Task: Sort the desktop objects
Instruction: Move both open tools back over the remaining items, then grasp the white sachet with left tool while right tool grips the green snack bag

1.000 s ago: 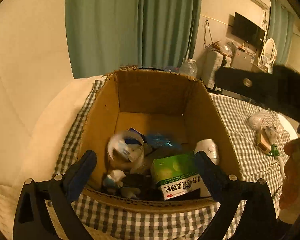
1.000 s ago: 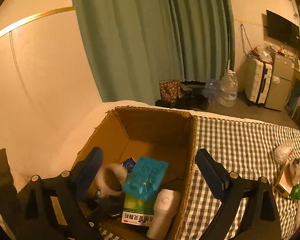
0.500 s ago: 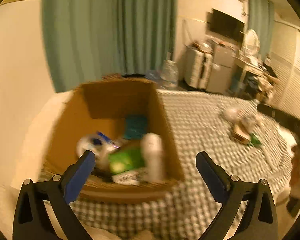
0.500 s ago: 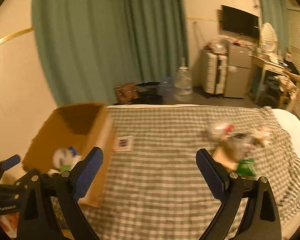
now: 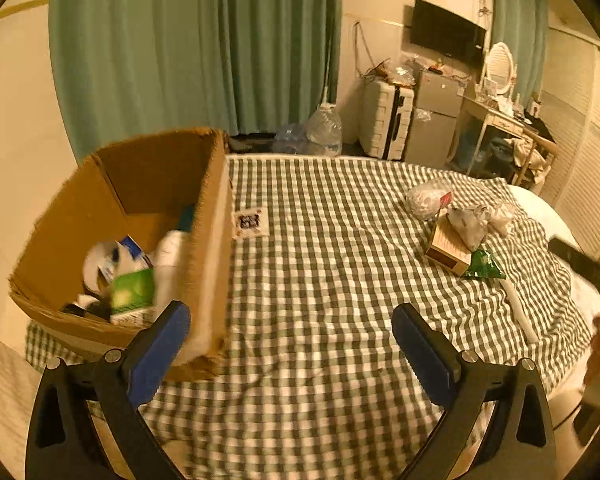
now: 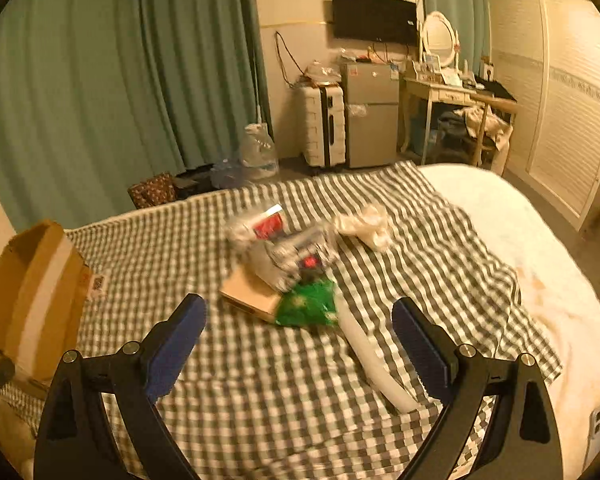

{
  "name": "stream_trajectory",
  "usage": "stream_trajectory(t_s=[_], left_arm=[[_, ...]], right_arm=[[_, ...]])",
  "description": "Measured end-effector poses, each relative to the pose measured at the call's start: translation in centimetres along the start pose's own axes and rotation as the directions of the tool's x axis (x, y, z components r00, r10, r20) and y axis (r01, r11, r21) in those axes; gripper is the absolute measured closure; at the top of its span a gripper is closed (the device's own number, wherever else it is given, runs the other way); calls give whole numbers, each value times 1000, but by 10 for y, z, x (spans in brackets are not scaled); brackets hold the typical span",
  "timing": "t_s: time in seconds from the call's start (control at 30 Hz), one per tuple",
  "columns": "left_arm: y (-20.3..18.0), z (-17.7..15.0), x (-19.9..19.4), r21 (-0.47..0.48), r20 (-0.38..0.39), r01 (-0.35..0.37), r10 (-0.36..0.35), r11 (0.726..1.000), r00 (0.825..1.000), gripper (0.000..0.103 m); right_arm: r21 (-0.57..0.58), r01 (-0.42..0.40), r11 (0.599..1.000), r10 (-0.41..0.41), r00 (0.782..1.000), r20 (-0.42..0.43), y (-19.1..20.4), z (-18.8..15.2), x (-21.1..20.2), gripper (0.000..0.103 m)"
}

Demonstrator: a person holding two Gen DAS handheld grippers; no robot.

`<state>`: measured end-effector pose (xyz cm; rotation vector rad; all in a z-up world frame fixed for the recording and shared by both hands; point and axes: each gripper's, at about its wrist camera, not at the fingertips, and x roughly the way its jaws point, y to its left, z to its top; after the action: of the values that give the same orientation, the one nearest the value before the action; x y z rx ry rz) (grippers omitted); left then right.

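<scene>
A cardboard box [image 5: 212, 216] stands at the left on the checked cloth [image 5: 320, 280] and holds a green medicine carton [image 5: 134, 294], a tape roll [image 5: 100, 264] and a white bottle [image 5: 172, 256]. My left gripper [image 5: 292, 344] is open and empty, just right of the box. My right gripper [image 6: 300, 336] is open and empty above a pile: a brown flat box [image 6: 248, 294], a green packet [image 6: 308, 306], plastic bags [image 6: 292, 248] and a white tube [image 6: 372, 356]. The pile also shows in the left wrist view [image 5: 456, 236].
A small printed card [image 5: 251, 222] lies on the cloth beside the box. Beyond the bed are green curtains [image 5: 180, 48], a water jug [image 5: 324, 130], a white suitcase [image 6: 324, 124], a small fridge [image 6: 370, 112] and a desk [image 6: 456, 96].
Both grippers have swung to the right, away from above the box. The right one now faces the pile on the cloth. Both stay open and empty.
</scene>
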<state>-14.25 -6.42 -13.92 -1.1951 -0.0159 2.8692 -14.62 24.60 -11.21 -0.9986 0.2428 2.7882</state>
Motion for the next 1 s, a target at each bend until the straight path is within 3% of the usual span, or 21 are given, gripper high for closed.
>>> stream_trajectory(t_s=[0.27,0.47,0.6,0.7,0.87,1.0], left_arm=[[-27,1,74,-31,-34,-107,106,994,994,0],[-41,13,144,-22,-58,-162,161,987,985,0],[-31,29,191,-67,-51,-201,198,977,979,0],[-14,42,227,-87,-51,-276,272,957,961,0],[-21,41,260,-13,-40,-344,343,939,938,0],[-5,53,271,-60,-59,-329,326,942,944,0]], right_arm=[[-6,-50,999,50,998,-37,-15,-25,55,8],[-59,-50,997,47,997,-55,-16,-19,100,17],[-84,-39,996,32,996,-85,-19,-17,133,24],[-103,-44,994,31,992,-119,-18,-17,154,29],[-67,-82,994,71,986,-154,-25,-20,170,31],[-46,-96,994,88,983,-162,-29,-19,176,31]])
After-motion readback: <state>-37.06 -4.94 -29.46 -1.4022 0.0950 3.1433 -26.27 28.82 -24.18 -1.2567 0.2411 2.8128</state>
